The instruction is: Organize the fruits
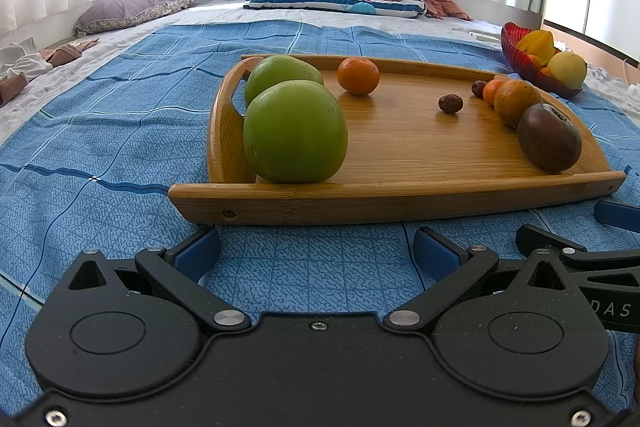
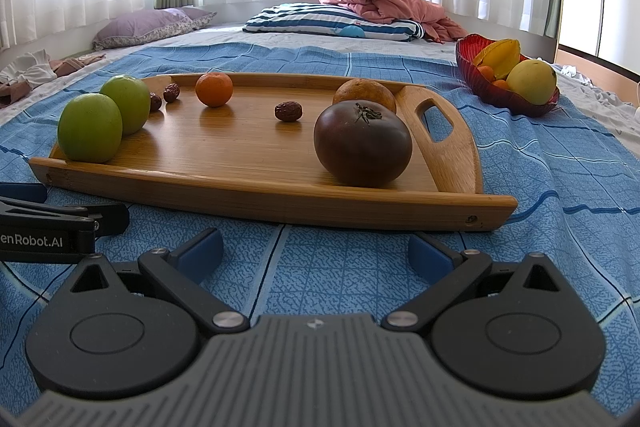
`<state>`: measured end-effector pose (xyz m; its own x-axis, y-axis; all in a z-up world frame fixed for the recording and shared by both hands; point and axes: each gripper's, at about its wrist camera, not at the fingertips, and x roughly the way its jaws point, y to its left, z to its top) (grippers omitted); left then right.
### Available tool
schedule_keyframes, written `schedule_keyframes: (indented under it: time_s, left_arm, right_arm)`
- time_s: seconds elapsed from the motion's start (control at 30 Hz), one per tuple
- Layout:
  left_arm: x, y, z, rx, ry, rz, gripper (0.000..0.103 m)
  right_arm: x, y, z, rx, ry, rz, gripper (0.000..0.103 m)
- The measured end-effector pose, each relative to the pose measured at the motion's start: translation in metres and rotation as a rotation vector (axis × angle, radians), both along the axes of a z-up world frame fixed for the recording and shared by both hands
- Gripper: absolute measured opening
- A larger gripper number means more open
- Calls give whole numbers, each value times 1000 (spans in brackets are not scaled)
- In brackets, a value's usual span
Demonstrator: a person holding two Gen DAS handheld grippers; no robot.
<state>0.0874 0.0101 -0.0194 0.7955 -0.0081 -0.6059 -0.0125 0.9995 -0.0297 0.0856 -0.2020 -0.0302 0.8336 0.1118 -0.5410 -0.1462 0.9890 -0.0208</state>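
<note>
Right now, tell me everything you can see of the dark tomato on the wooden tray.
The dark tomato is a large, round, slightly flattened fruit with glossy purplish-brown skin and a dried green calyx on top, so it sits stem-up. It looks whole and unbruised. It rests on the wooden tray at the right end, beside the handle cutout, near the front rim. A brownish-orange fruit sits close behind it; contact cannot be told. Neither gripper touches it.

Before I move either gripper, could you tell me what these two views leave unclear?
- Red bowl: small orange fruits lie partly behind the starfruit and yellow fruit; count unclear in both views.
- Dates by the green apples: hidden behind them in the left view.
- Small orange fruit: hidden in the right view behind the tomato.
</note>
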Motion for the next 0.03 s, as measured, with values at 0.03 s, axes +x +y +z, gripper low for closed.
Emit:
schedule_keyframes:
  time_s: [0.03]
  left_arm:
    - [0, 0, 0, -1, 0, 0, 103]
  right_arm:
    - [0, 0, 0, 1, 0, 0, 103]
